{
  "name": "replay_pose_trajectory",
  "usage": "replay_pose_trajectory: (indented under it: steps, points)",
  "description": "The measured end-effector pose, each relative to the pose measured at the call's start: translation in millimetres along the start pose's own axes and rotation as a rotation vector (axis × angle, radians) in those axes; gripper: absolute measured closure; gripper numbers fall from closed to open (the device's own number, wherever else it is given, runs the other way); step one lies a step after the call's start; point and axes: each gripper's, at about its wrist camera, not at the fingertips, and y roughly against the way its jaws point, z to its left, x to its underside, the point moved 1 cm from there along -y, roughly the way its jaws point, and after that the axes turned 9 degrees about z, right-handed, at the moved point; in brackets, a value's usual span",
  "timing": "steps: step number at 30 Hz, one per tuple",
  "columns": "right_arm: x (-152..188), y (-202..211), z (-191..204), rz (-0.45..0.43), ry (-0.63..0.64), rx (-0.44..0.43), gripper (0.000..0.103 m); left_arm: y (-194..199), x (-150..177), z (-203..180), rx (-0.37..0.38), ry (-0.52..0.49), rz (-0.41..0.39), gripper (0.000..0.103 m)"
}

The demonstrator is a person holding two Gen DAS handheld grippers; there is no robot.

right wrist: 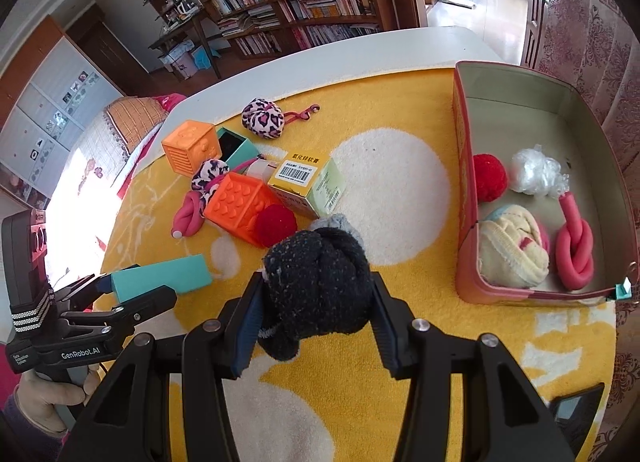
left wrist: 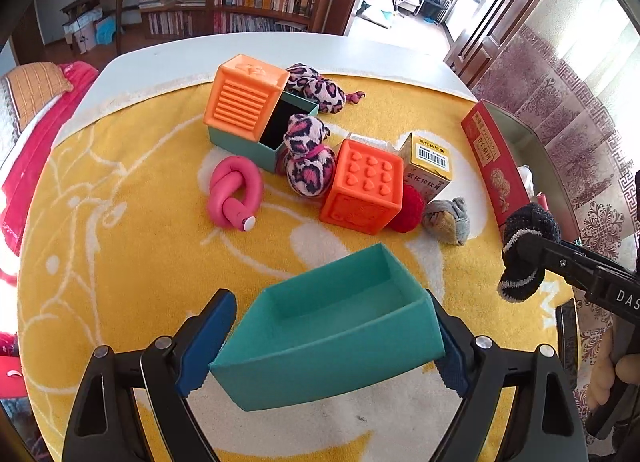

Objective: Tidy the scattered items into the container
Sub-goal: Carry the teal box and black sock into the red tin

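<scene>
Above the yellow towel (right wrist: 400, 402), left gripper (left wrist: 332, 338) clamped across teal box lid (left wrist: 332, 342), right gripper (right wrist: 316, 298) pinching black rolled sock (right wrist: 316, 282); both held off the cloth, short of red tin (right wrist: 464, 202). Likely faults: sock squeezed only at its flanks, so liable to slip out before reaching the tin; lid, held by thin flexing walls, liable to buckle or twist free. Tin interior, with red pompom (right wrist: 490, 178), cream sock (right wrist: 512, 250) and pink knot (right wrist: 576, 254), visible only from right wrist; lid's hollow only from left.
</scene>
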Motion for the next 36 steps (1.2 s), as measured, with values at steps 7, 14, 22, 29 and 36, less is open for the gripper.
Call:
replay_pose_trajectory:
  steps: [7,14,22,29,36]
  points:
    - [-1,25,-23,-0.048,-0.020,-0.015,0.049,20,-1,-25,0.004,-0.011,-0.045,0.012]
    - [-4,51,-58,-0.108,-0.068,0.003,0.049,31,-10,-57,0.048,-0.025,-0.074,0.012]
    - [-8,81,-112,-0.174,-0.146,0.074,0.049,39,-33,-107,0.099,-0.074,-0.119,0.012]
    - [-19,87,-146,-0.201,-0.164,0.110,0.049,44,-71,-170,0.149,-0.173,-0.155,0.012]
    - [-24,87,-153,-0.216,-0.153,0.111,0.049,40,-116,-235,0.189,-0.274,-0.177,0.015]
